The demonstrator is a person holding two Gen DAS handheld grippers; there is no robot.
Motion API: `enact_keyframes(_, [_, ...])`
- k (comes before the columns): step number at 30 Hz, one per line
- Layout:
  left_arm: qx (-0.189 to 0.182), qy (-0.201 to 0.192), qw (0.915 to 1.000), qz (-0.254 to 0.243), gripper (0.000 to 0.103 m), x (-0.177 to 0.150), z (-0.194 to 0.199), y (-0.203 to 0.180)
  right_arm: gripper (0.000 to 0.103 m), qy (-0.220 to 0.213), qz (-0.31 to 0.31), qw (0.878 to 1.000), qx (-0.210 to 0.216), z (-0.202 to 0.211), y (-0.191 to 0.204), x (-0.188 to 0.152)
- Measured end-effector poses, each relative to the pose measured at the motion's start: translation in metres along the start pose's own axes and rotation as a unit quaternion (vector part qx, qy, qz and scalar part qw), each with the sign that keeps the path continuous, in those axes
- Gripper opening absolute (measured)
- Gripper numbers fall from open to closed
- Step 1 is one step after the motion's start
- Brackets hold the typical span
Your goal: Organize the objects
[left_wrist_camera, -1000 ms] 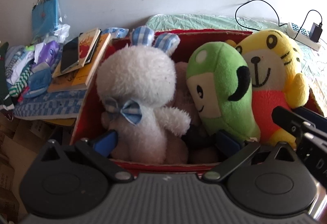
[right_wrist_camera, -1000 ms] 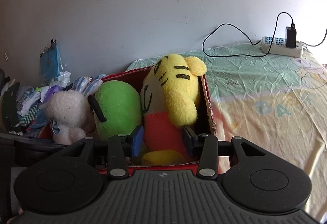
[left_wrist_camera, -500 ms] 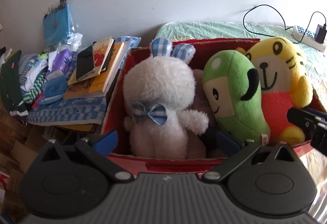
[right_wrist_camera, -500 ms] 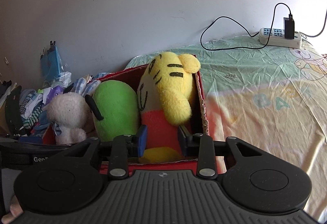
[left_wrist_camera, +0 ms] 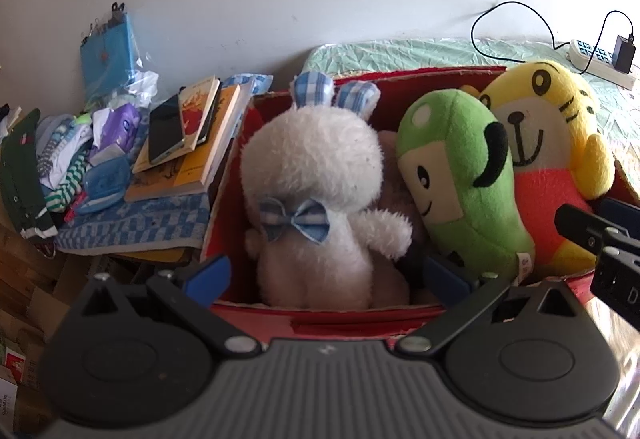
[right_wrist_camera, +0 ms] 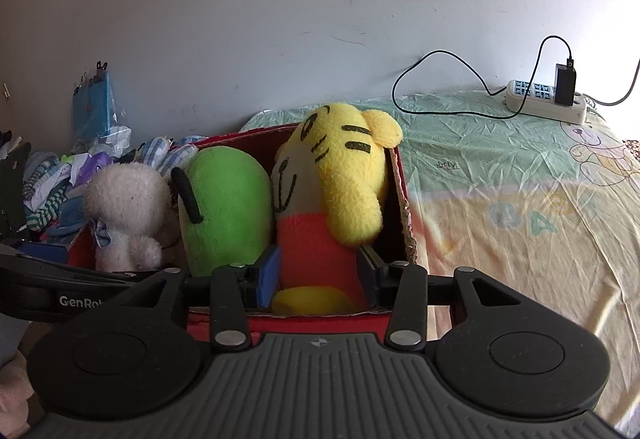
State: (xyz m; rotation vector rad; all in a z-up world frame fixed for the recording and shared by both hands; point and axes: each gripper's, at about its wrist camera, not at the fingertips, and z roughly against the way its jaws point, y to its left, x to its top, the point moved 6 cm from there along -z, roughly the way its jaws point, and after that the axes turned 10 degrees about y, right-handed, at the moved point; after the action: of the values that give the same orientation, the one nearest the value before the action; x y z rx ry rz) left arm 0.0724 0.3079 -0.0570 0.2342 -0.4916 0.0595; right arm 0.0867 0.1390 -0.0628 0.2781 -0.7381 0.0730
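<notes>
Plush tiger [right_wrist_camera: 320, 199] sat at lower centre between my right gripper's [right_wrist_camera: 316, 273] jaws, which had just been opening, pads apart from it; I judged clearing straight back safest; left gripper [left_wrist_camera: 326, 273] gaped wide, empty.

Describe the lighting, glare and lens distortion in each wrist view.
Left wrist view: fisheye bend curves the red cardboard box rim, corners vignette black, and a blown-out glare patch sits at the lower right edge; the white plush rabbit is sharp. Right wrist view: hard sunlight washes out the green and yellow bedsheet towards the right edge, the wall greys leftwards, corners darken.
</notes>
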Motion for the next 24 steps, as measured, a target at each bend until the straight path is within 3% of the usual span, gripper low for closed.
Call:
enact_keyframes(7, [-0.003,0.001,0.9999,-0.011,0.103,0.001,-0.002,-0.001,0.045,0.0,0.007,1.0,-0.003,-0.001,0.001,0.0])
enact_keyframes(14, [-0.018,0.013,0.9997,-0.001,0.103,0.003,-0.01,-0.002,0.054,0.0,0.02,1.0,-0.011,-0.003,0.006,-0.001])
enact_keyframes(24, [-0.025,0.02,0.9995,0.007,0.103,0.002,-0.015,0.0,0.055,0.0,0.005,1.0,0.004,-0.001,0.002,0.001])
